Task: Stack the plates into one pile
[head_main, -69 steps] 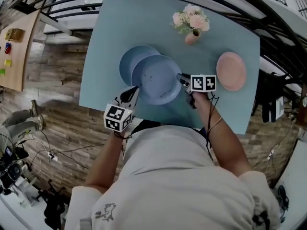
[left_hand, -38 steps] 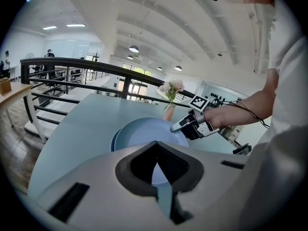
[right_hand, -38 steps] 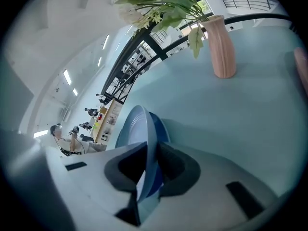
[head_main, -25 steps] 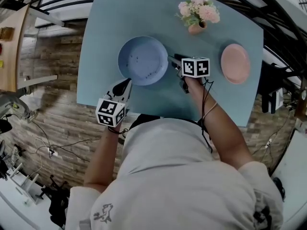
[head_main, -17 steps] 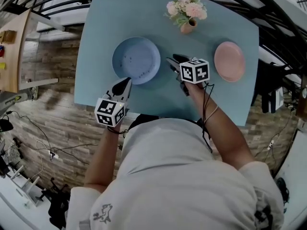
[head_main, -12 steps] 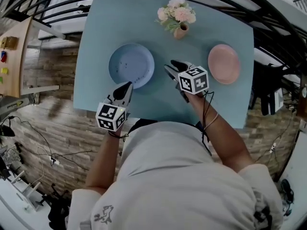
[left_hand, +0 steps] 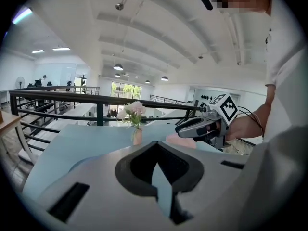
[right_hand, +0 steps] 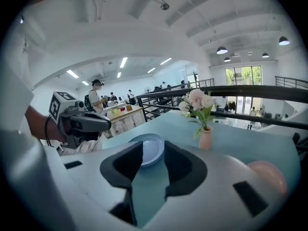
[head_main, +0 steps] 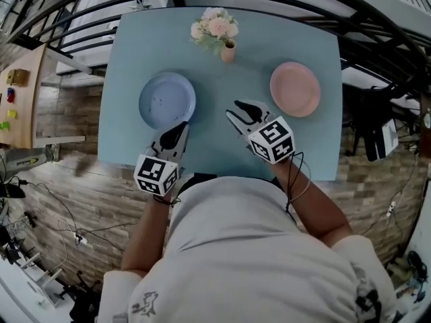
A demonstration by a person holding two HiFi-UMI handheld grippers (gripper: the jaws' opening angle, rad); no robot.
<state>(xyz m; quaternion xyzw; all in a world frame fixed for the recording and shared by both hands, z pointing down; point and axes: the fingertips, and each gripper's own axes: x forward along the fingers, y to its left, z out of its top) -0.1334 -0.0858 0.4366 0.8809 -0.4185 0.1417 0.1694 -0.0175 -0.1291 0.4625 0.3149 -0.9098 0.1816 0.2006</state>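
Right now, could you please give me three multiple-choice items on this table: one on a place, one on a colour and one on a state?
1. Where on the table is the vase? A at the near edge; B toward the far side; C at the left corner.
2. What colour is the left plate? A white; B blue; C green.
3. How is the pink plate? A stacked on the left plate; B held in jaws; C lying alone.
Answers: 1 B, it stands beyond both plates; 2 B, its face is blue; 3 C, it lies apart at the right with nothing on it.
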